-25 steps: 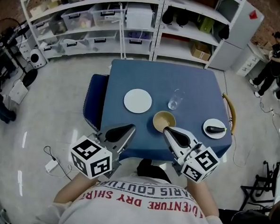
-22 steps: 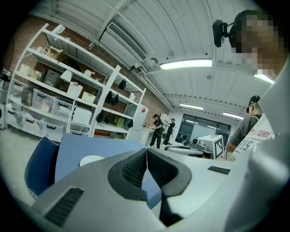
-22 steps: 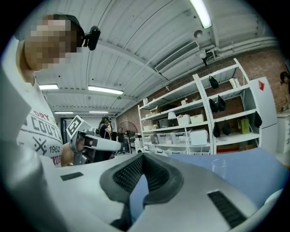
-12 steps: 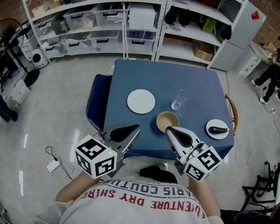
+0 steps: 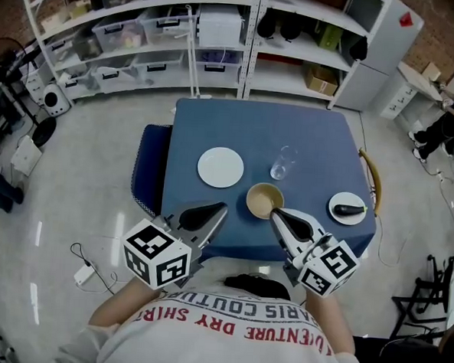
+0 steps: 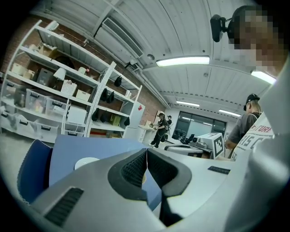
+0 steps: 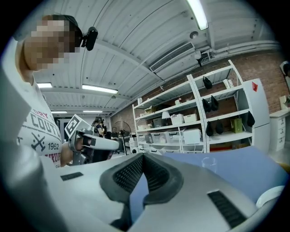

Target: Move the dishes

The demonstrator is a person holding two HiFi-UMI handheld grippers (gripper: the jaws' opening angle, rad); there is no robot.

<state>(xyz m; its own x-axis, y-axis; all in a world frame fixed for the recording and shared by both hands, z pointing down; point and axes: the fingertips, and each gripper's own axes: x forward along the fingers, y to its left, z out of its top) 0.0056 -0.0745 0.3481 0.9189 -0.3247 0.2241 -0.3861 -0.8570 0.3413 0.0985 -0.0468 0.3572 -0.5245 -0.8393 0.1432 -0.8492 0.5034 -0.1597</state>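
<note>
Neither left gripper (image 5: 218, 209) nor right gripper (image 5: 274, 213) has shifted much; both are closed and empty; the right's closed tip could shove the bowl (image 5: 263, 199) toward the glass (image 5: 282, 163).

Blue table (image 5: 306, 136), white plate (image 5: 220, 167), tan bowl (image 5: 264, 200)

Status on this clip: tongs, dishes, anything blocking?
Left tongs and right tongs shut, empty. White plate, bowl, glass, small plate on blue table; right tongs near bowl. No obstruction seen.
</note>
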